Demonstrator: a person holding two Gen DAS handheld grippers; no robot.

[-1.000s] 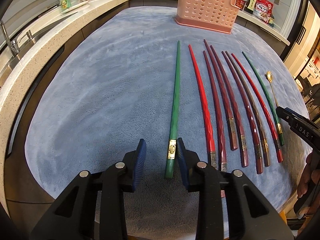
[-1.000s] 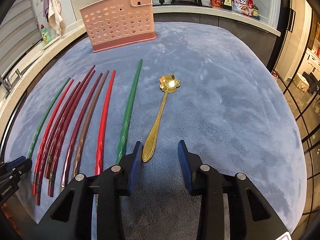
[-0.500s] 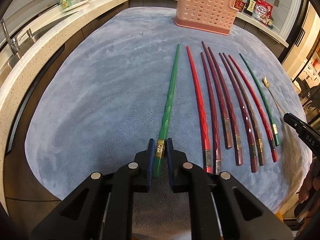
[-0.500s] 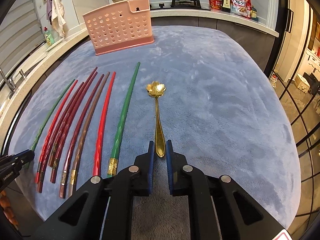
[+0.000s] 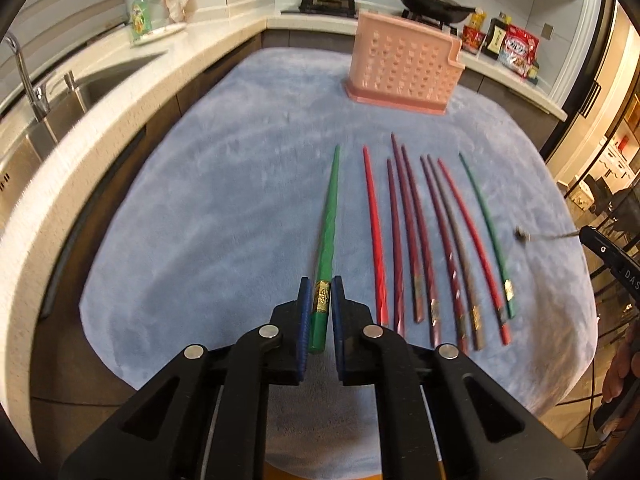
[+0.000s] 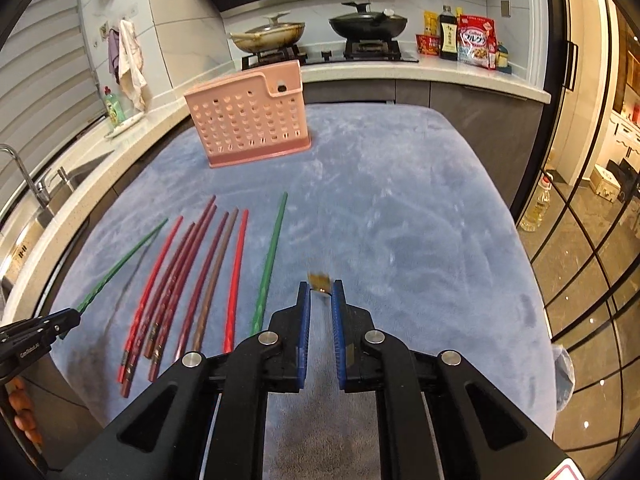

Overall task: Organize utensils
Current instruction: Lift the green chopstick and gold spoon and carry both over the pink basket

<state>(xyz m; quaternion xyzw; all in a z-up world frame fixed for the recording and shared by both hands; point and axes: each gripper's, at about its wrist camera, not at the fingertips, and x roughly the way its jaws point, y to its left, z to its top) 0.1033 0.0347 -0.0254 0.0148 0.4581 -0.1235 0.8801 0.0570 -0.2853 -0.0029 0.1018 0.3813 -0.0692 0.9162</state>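
**Lifting one piece in each hand**

Raising both at once: my left tongs (image 5: 320,294), open a second ago, are now clamped on the green chopstick (image 5: 329,224) at its gold band, its tip off the blue mat (image 5: 208,216). My right tongs (image 6: 320,294) have pinched the gold spoon (image 6: 319,282), now lifted and blurred. Seven chopsticks (image 5: 424,240) still lie in their row. Next, I judge, comes the pink holder (image 5: 404,70) at the far end.

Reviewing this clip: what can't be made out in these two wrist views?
- Gold spoon, right wrist view: foreshortened between the right gripper pads, motion-blurred; handle hidden.
- Same spoon, left wrist view: a small blurred streak near the right edge.
- Pink utensil basket: its inside is hidden by its wall in both views.
- Green chopstick in the left gripper: blurred; band lettering unreadable.
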